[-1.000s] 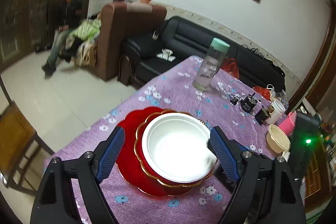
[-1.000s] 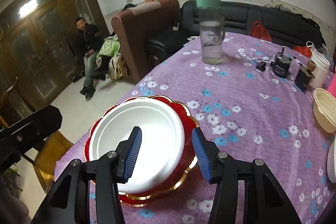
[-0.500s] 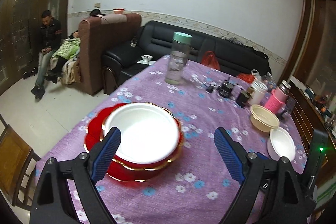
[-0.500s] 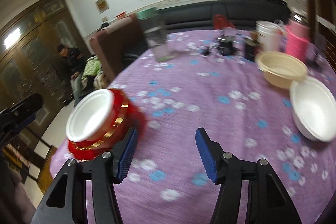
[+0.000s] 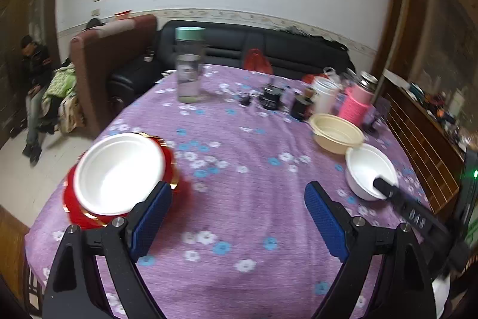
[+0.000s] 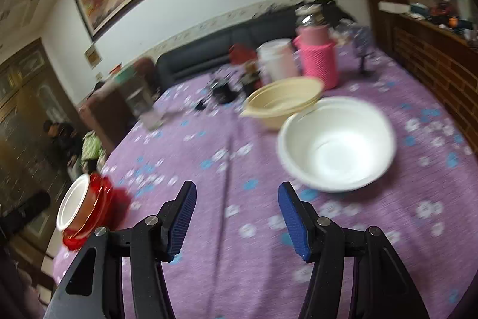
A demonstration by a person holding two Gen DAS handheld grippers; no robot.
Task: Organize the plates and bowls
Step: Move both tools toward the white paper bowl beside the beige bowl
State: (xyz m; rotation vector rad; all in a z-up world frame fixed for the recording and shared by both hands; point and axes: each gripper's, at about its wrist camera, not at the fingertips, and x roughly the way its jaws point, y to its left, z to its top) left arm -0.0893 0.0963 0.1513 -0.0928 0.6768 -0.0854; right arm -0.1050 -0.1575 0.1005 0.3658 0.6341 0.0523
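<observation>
Since a second ago both claws have swung away from the stacked dishes, which then filled the space between their fingers, toward the far-right side of the worktop (image 5: 239, 199); the right wrist view is now motion-blurred.

The left claw (image 5: 239, 220) is spread wide and holds nothing, hanging over bare purple floral cloth. Its left finger overlaps the near rim of the white bowl on the red plates (image 5: 119, 172) in the picture; whether they touch cannot be told. That stack sits near the worktop's left edge.

The right claw (image 6: 237, 214) is likewise spread, empty, over cloth. Just ahead and right of its right fingertip lies a white foam bowl (image 6: 337, 142), not touched. The cream bowl (image 6: 283, 103) sits directly behind it, their rims close together. In the left wrist view the right claw's dark finger reaches across the white foam bowl's (image 5: 369, 169) near rim.

Farther back stand a pink flask (image 6: 318, 59), a white cup (image 6: 276, 59) and, left, a clear bottle with green cap (image 5: 188, 68).
</observation>
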